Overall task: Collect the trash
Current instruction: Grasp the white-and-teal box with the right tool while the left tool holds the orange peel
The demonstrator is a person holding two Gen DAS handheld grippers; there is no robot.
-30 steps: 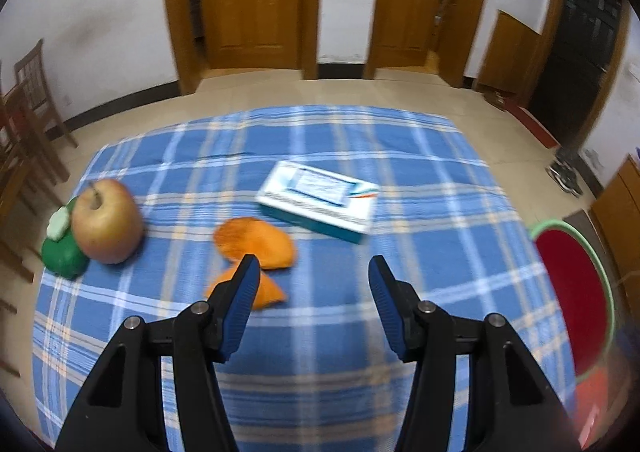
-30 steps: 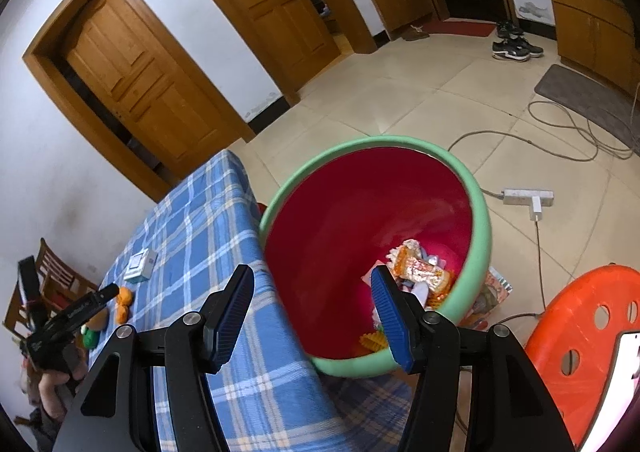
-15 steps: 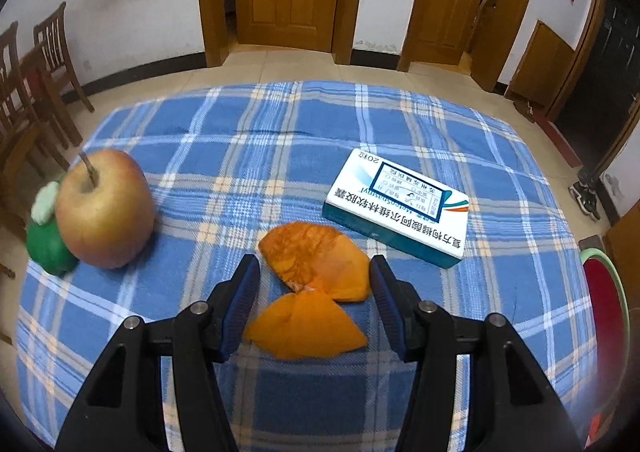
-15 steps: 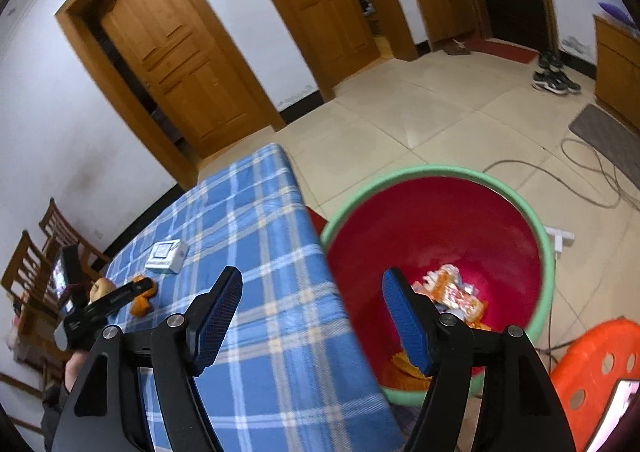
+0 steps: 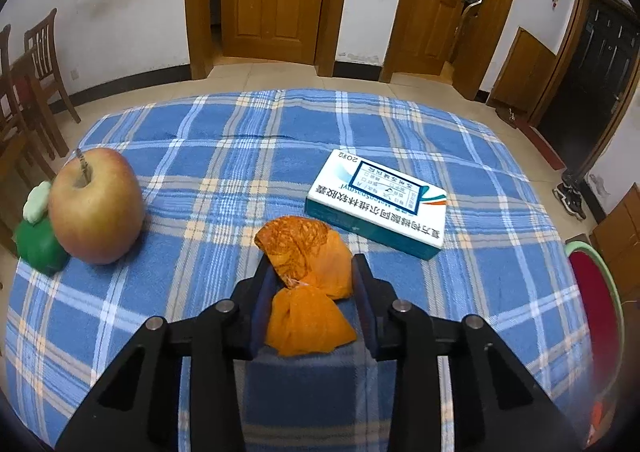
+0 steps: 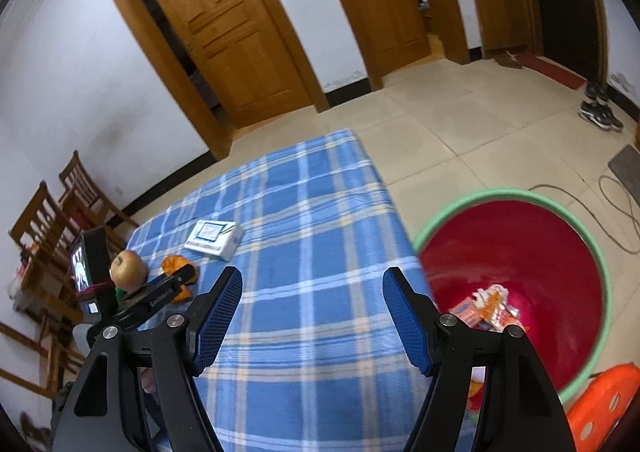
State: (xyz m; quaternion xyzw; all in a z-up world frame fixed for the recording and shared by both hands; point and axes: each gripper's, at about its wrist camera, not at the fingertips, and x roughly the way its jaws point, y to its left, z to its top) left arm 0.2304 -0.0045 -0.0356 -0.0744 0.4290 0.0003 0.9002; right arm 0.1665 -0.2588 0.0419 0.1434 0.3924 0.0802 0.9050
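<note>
Orange peel (image 5: 308, 292) lies on the counter (image 5: 208, 156) between my left tongs (image 5: 313, 284), which have just been closing around it. I should pinch both pieces squarely before lifting. My right tongs (image 6: 312, 316) stand spread, empty, near the bin (image 6: 560, 236).

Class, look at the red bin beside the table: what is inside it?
Inside the bin, crumpled snack wrappers in orange and white lie at the bottom. The right tongs hide part of the bottom, so anything there cannot be seen.
</note>
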